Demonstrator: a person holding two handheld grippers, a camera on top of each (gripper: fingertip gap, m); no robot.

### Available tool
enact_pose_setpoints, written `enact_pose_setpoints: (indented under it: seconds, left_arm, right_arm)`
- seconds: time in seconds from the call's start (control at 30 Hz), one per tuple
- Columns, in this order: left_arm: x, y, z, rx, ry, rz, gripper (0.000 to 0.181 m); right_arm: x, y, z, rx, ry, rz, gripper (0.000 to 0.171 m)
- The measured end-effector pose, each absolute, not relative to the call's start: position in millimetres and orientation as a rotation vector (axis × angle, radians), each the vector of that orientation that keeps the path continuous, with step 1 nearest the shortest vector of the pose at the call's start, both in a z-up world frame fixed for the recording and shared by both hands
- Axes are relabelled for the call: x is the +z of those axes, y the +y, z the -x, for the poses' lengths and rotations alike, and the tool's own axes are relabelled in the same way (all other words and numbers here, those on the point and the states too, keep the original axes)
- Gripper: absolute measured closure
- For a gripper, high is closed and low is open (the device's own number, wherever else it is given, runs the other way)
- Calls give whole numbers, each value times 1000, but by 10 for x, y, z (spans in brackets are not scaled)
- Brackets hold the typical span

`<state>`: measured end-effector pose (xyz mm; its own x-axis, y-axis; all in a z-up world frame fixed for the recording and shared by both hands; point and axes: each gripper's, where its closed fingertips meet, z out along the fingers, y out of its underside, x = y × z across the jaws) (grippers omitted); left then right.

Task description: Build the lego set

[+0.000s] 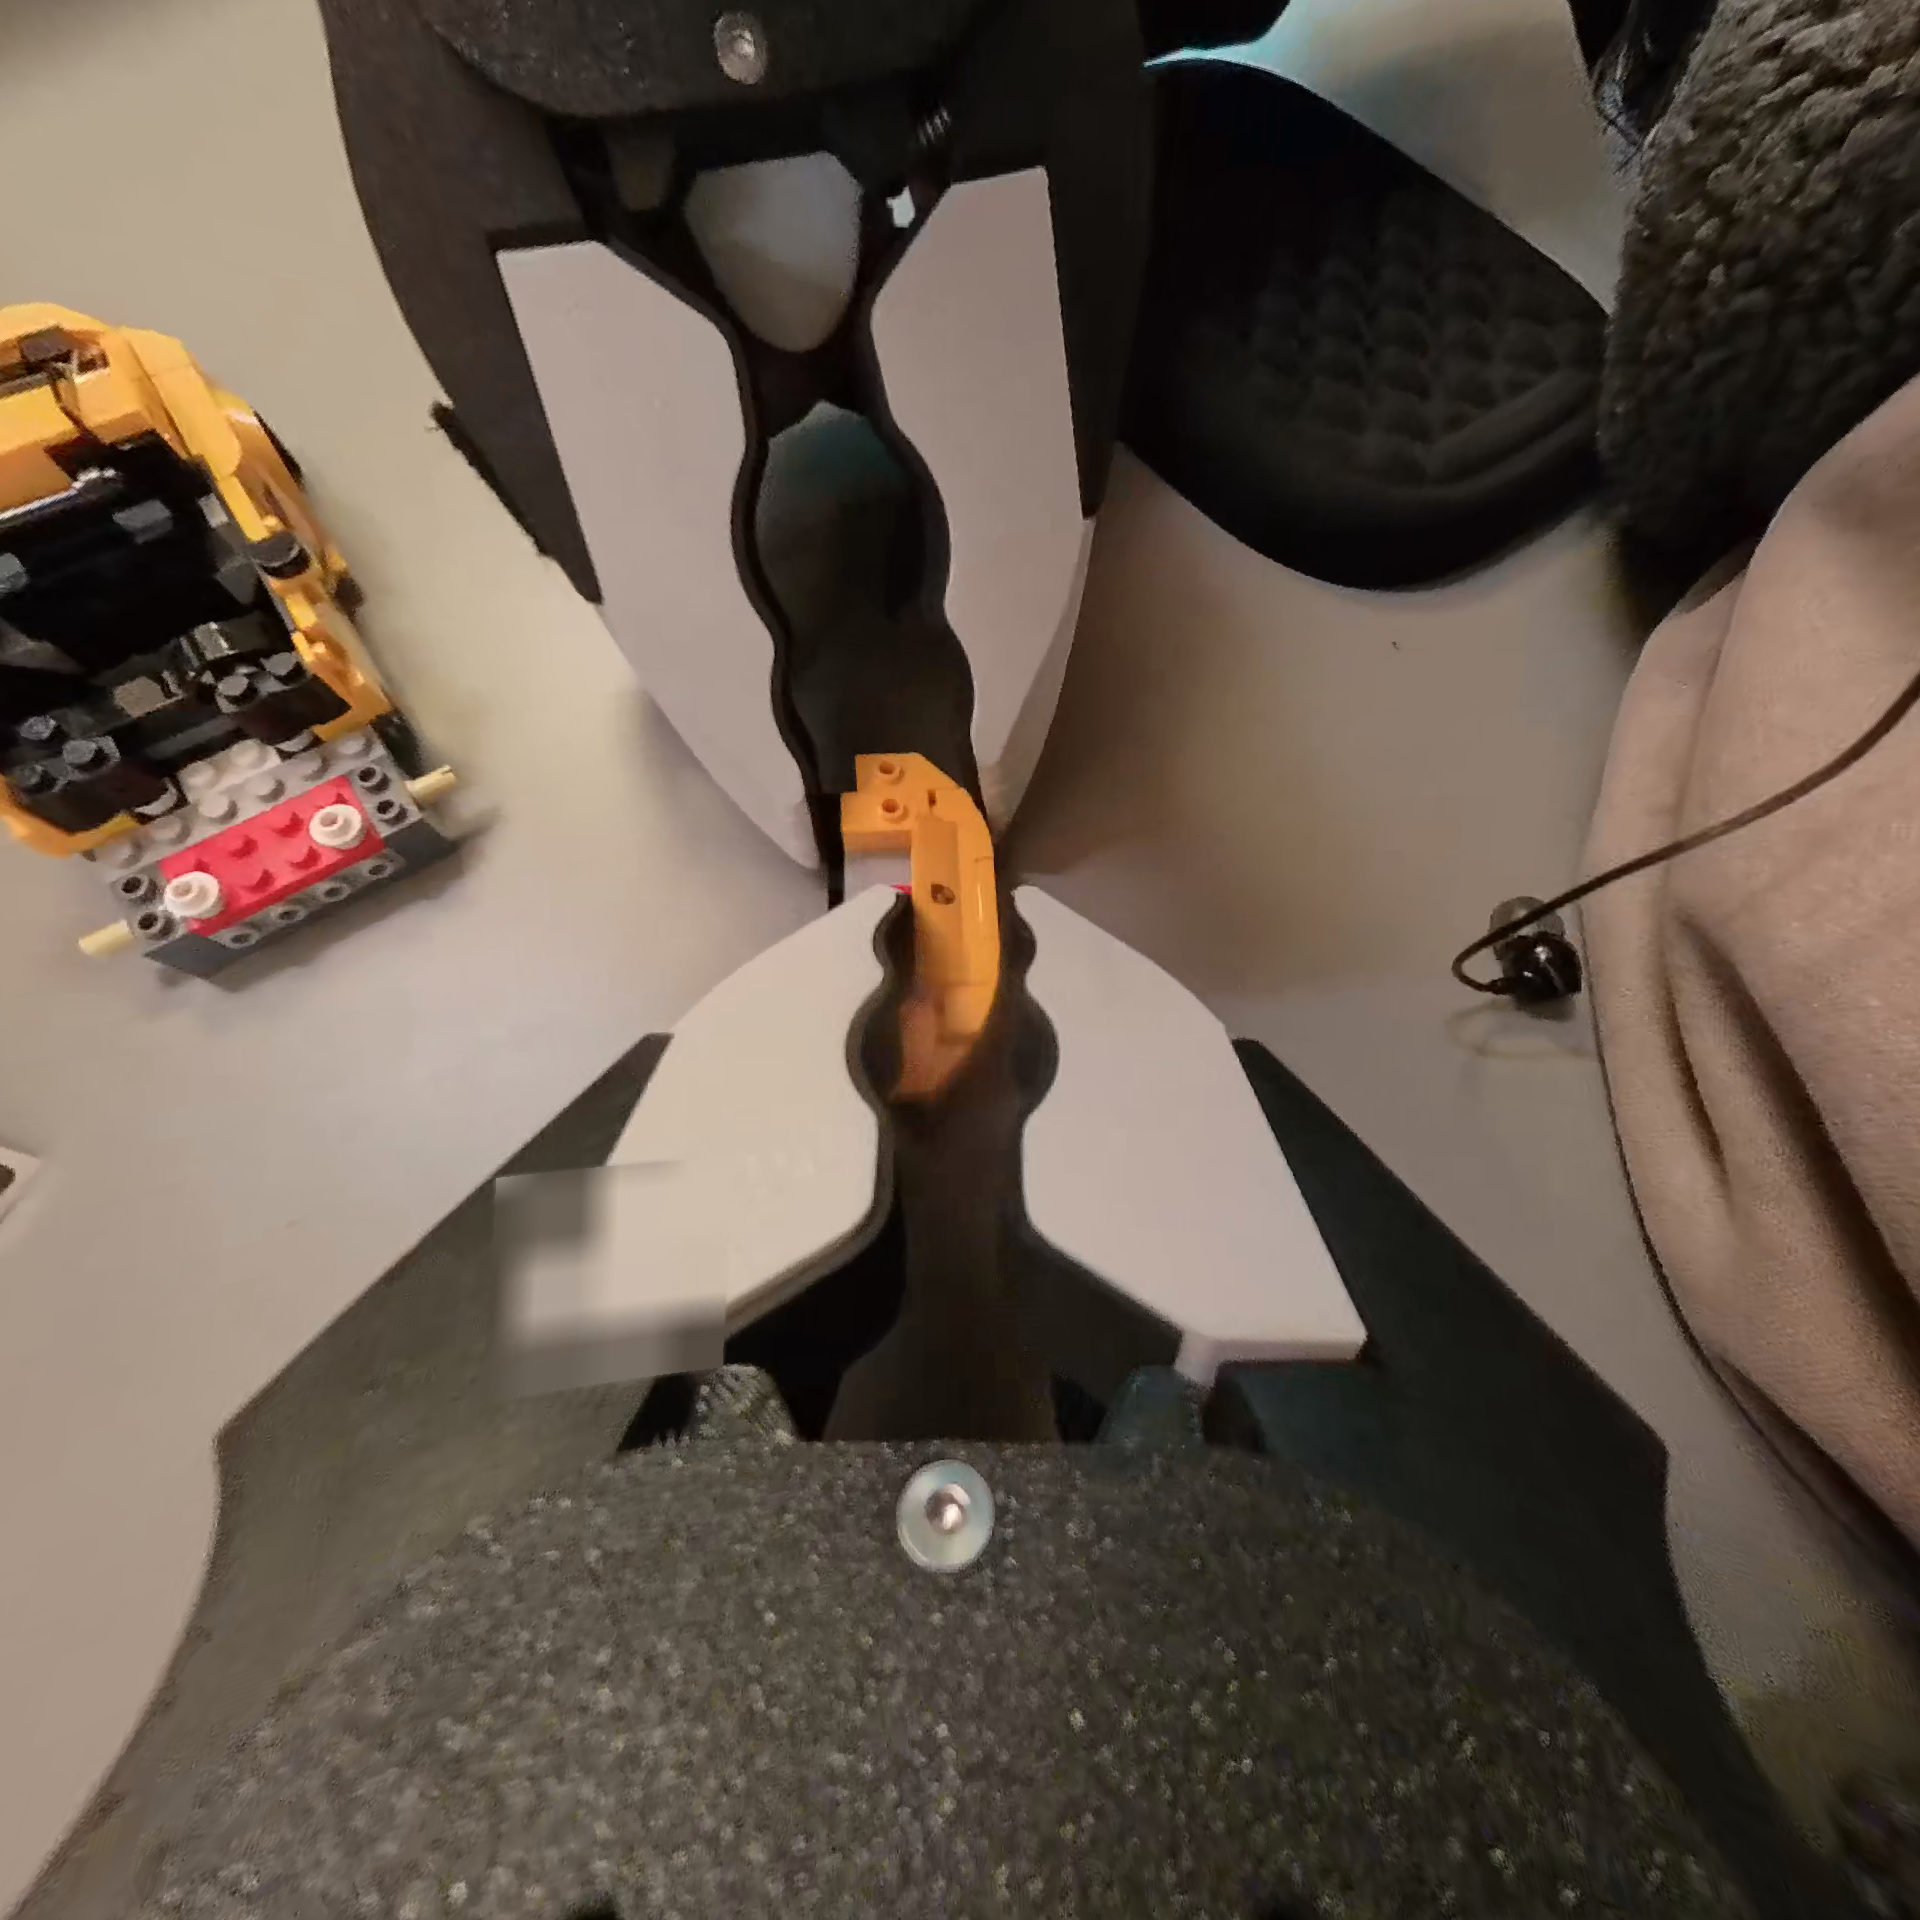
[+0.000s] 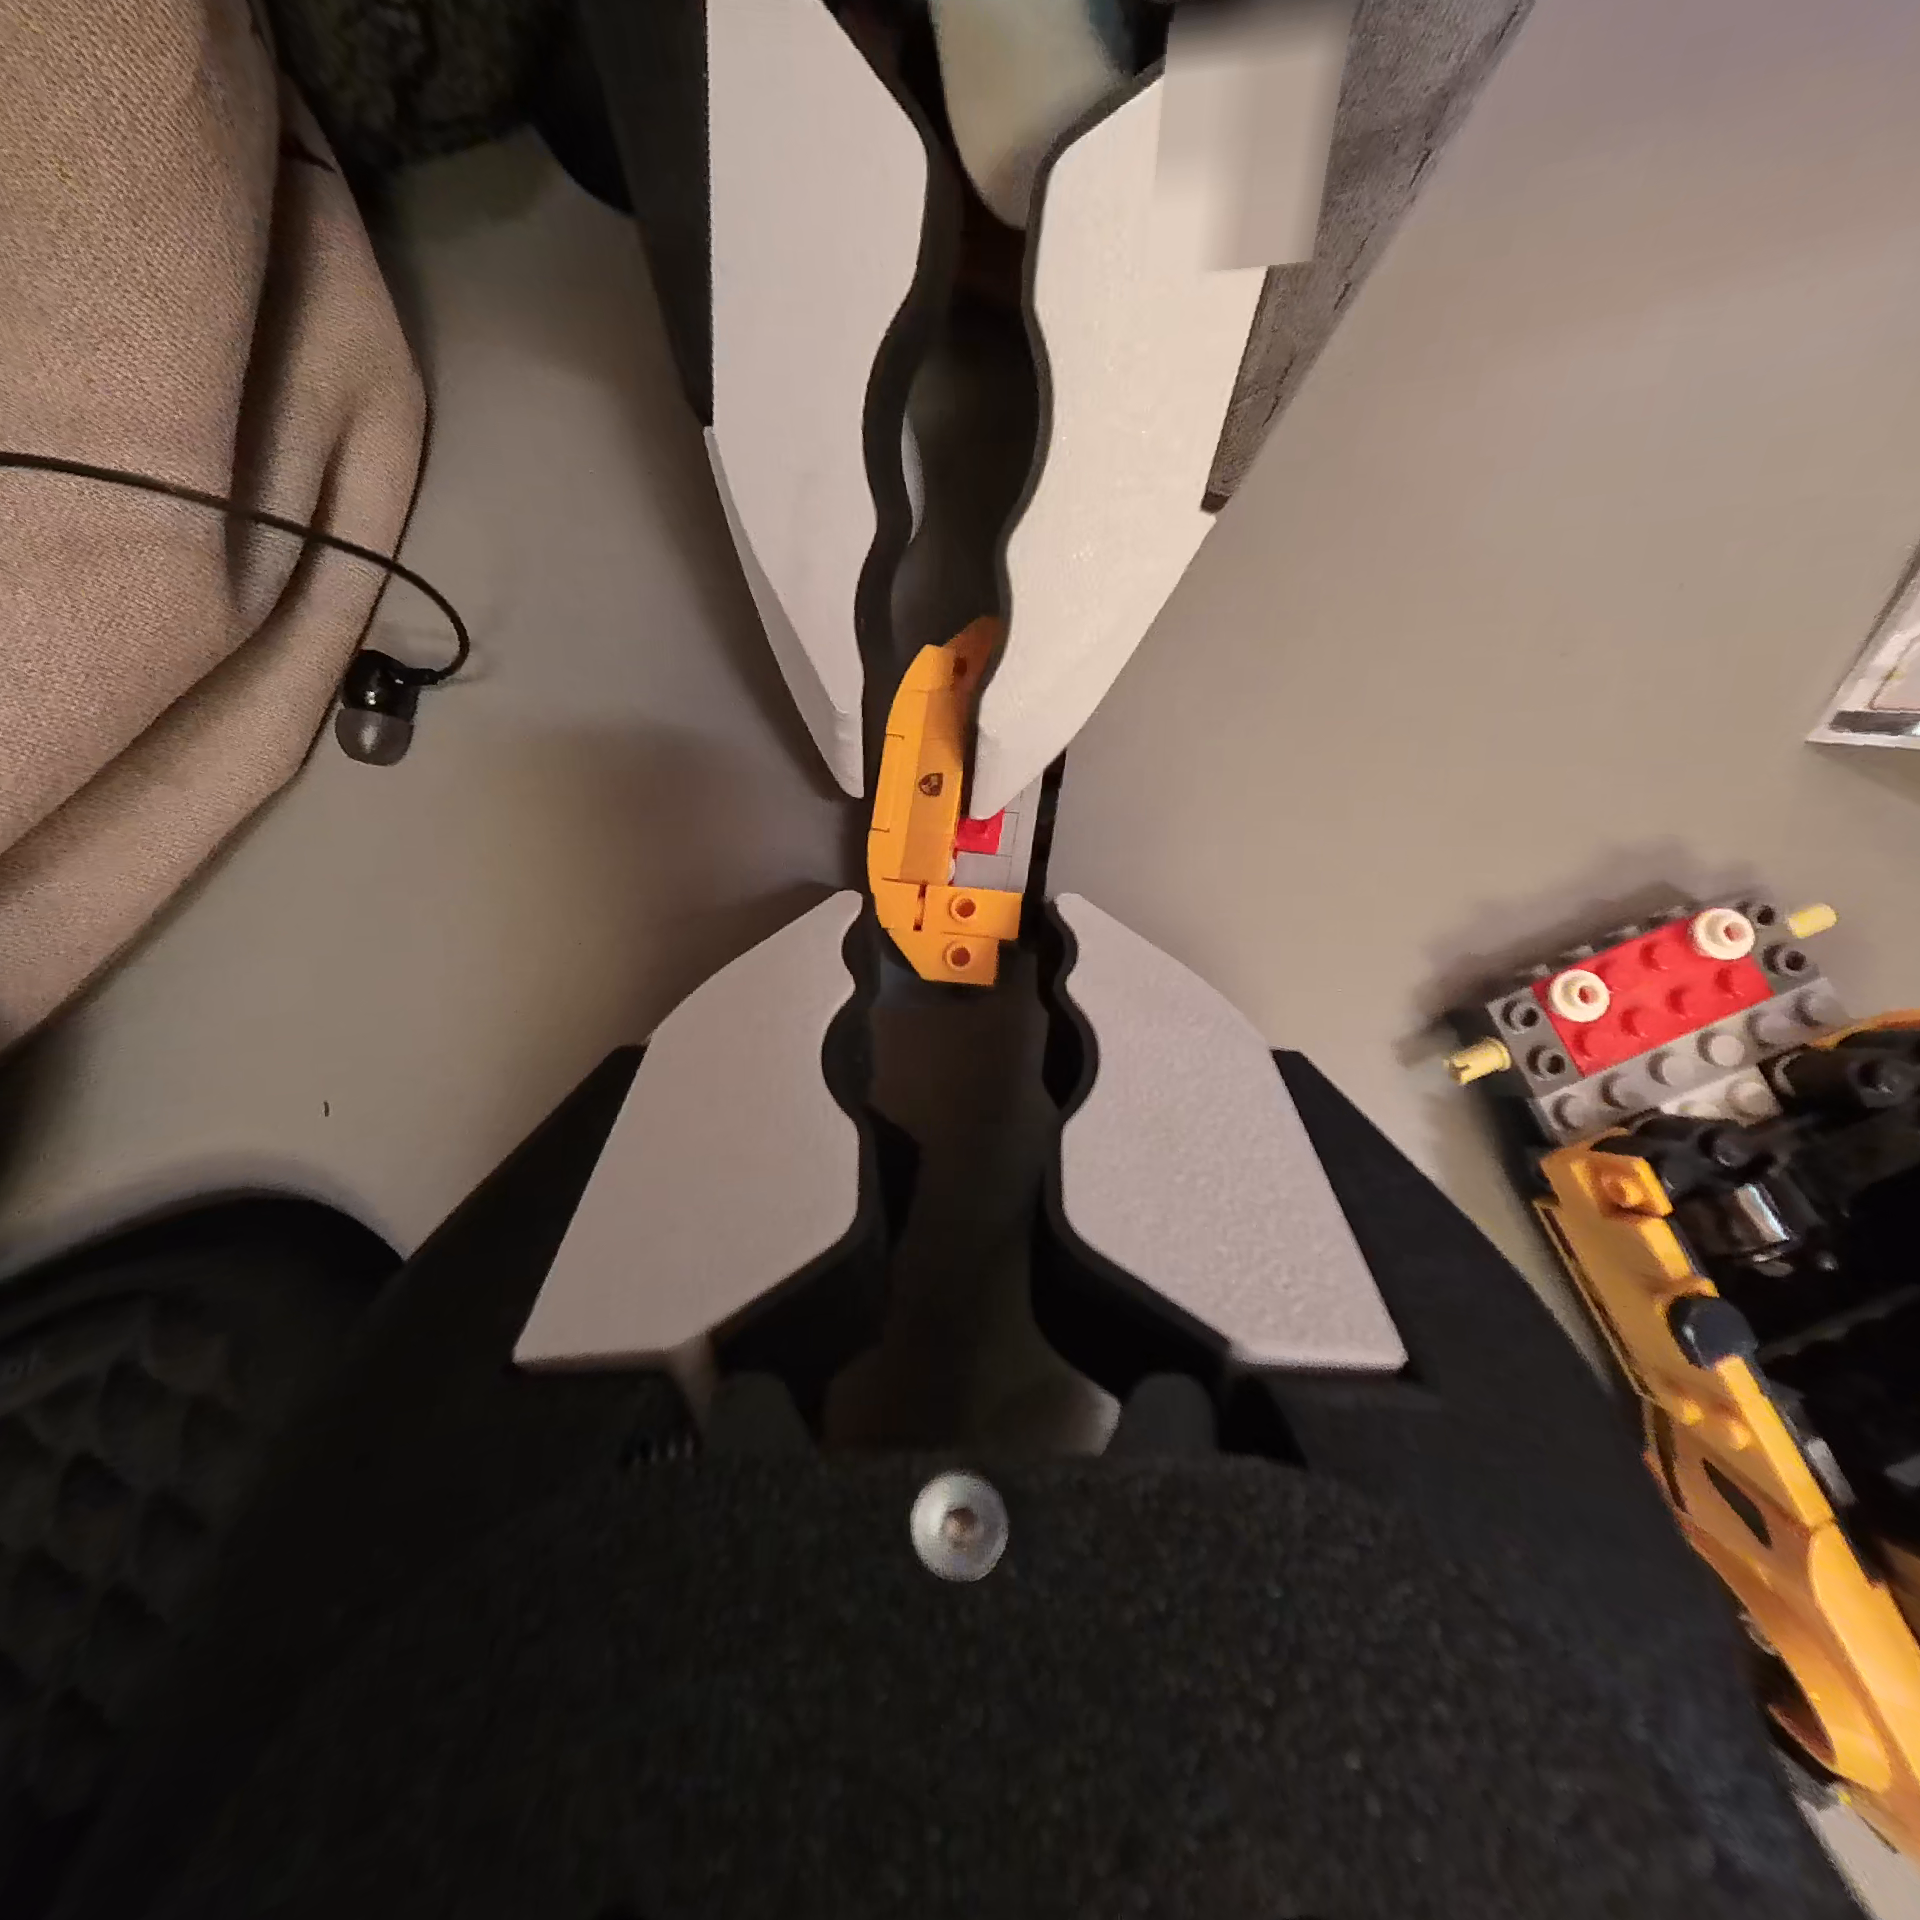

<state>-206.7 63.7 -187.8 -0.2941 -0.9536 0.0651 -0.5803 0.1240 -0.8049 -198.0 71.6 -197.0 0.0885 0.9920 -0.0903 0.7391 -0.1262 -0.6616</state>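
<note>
A small curved orange lego sub-assembly with a red and grey underside is held in the air between both grippers, also seen in the right wrist view. My left gripper is shut on one end of it. My right gripper is shut on the other end, on its studded orange plate. The two grippers face each other tip to tip; the right one comes in from the top of the left wrist view. The part-built yellow and black lego car lies on the grey table, its grey front bearing a red plate.
A black earphone on a thin cable lies by a person's beige sleeve. A black mesh chair seat is past the table edge. A paper sheet lies at the far right of the grey table. Only a small space, under 4 cm, lies between the two pairs of fingers.
</note>
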Motion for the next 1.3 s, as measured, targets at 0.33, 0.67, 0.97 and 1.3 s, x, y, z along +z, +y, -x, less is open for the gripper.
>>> enact_pose_setpoints:
  seconds: [0.33,0.67,0.97,1.3]
  left_arm:
    - [-1816,632,2084,-1126,1920,1473,146]
    - [-1920,735,2115,-1115,1913,1605,143]
    - [-1908,724,2135,-1211,1898,1659,147]
    - [-1861,772,2138,-1344,1815,1748,158]
  right_arm:
    - [-1972,725,1979,718,-1711,1894,142]
    - [-1982,726,1956,692,-1729,1830,142]
    - [-1995,735,1943,681,-1748,1807,142]
    - [-2012,751,1924,670,-1759,1810,142]
